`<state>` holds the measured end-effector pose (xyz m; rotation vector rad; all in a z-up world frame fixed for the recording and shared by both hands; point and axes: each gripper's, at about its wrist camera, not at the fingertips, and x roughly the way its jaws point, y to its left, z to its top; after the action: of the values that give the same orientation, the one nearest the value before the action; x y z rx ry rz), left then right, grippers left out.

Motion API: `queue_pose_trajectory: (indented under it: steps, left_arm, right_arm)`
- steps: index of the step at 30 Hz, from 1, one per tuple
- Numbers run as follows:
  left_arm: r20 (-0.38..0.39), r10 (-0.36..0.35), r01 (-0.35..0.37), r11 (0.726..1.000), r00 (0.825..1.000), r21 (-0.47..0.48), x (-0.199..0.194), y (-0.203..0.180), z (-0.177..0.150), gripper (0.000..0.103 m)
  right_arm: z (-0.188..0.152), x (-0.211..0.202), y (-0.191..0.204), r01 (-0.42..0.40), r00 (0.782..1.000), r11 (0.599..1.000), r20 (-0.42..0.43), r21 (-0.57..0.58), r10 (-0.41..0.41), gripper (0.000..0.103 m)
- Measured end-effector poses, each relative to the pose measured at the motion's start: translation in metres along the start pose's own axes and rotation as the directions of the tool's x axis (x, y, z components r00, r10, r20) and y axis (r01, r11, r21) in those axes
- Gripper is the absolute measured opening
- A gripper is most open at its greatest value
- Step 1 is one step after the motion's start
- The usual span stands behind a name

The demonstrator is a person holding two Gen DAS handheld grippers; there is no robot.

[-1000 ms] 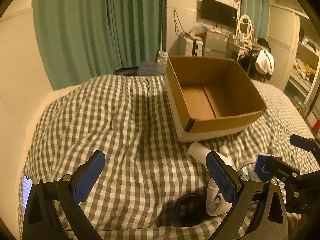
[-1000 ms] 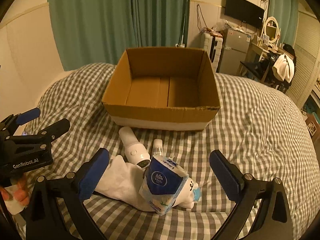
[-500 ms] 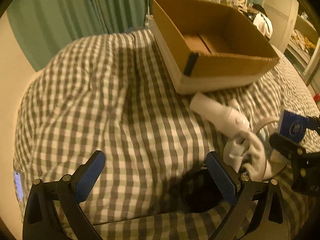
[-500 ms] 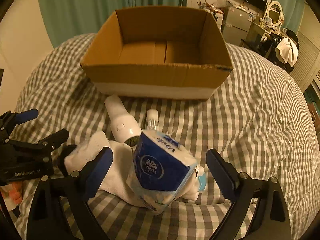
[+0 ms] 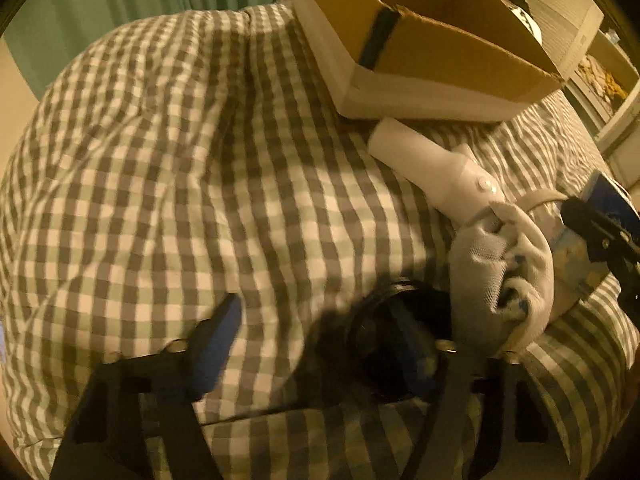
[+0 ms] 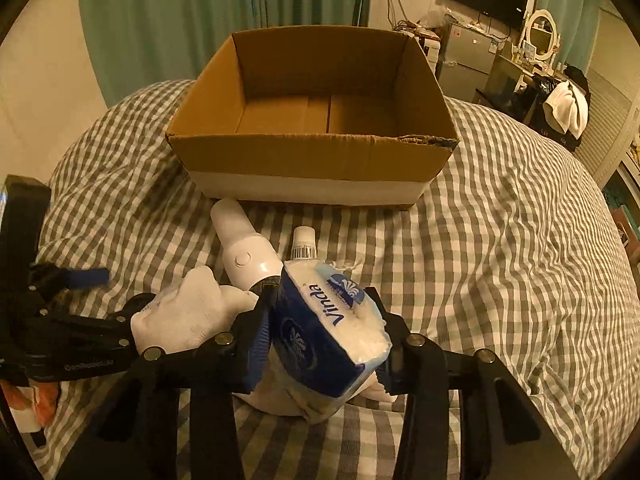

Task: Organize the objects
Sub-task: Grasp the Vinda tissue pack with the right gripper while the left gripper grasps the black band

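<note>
Between right gripper (image 6: 320, 336) jaws: Vinda tissue pack (image 6: 326, 340), clamped, step one, lift into empty cardboard box (image 6: 312, 168) ahead; left gripper (image 5: 320, 344) jaws apart, closing about black ring (image 5: 396, 336).

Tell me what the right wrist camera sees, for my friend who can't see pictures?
The right gripper has its fingers closed on a blue and white Vinda tissue pack above a checked bedspread. Behind the pack lie a white glove, a white bottle and a small white tube. Farther back sits an empty cardboard box.
</note>
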<state>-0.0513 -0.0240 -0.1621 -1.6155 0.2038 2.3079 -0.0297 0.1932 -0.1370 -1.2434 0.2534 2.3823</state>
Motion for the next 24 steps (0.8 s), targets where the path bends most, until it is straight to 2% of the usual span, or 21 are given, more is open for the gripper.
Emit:
queue_pose_trajectory:
  steps: [1,3,6,11,14,17,24]
  left_arm:
    - [-0.012,-0.021,0.021,1.0,1.0,0.008,0.003,-0.001,-0.001,0.047]
    - [-0.026,-0.039,0.039,0.999,0.999,0.024,0.006,-0.004,-0.003,0.033]
    - [-0.013,-0.042,0.042,0.998,0.999,0.039,0.005,-0.007,-0.003,0.02]
    - [0.034,-0.048,0.047,0.999,0.998,0.023,-0.007,-0.005,-0.003,0.015]
    - [0.086,-0.024,0.024,1.0,0.996,0.007,-0.024,-0.001,-0.003,0.014]
    - [0.123,-0.011,0.012,1.0,0.992,-0.009,-0.039,0.002,0.001,0.013]
    - [0.21,-0.007,0.009,1.0,0.978,-0.009,-0.077,0.0,0.011,0.013]
  right_arm:
    - [0.0,0.0,0.0,-0.002,1.0,1.0,0.002,0.002,0.002,0.042]
    - [0.0,-0.001,-0.001,-0.005,1.0,1.0,0.004,0.004,0.005,0.041]
    - [0.0,-0.002,-0.001,-0.013,1.0,1.0,0.01,0.005,0.013,0.04]
    - [0.002,-0.008,-0.002,-0.049,0.998,0.999,0.037,0.006,0.049,0.038]
    - [0.006,-0.018,-0.003,-0.066,0.996,0.998,0.066,0.01,0.065,0.037]
    - [0.01,-0.029,-0.004,-0.067,0.992,0.997,0.104,0.023,0.064,0.037]
    - [0.014,-0.048,0.0,-0.078,0.988,0.997,0.135,0.023,0.074,0.037]
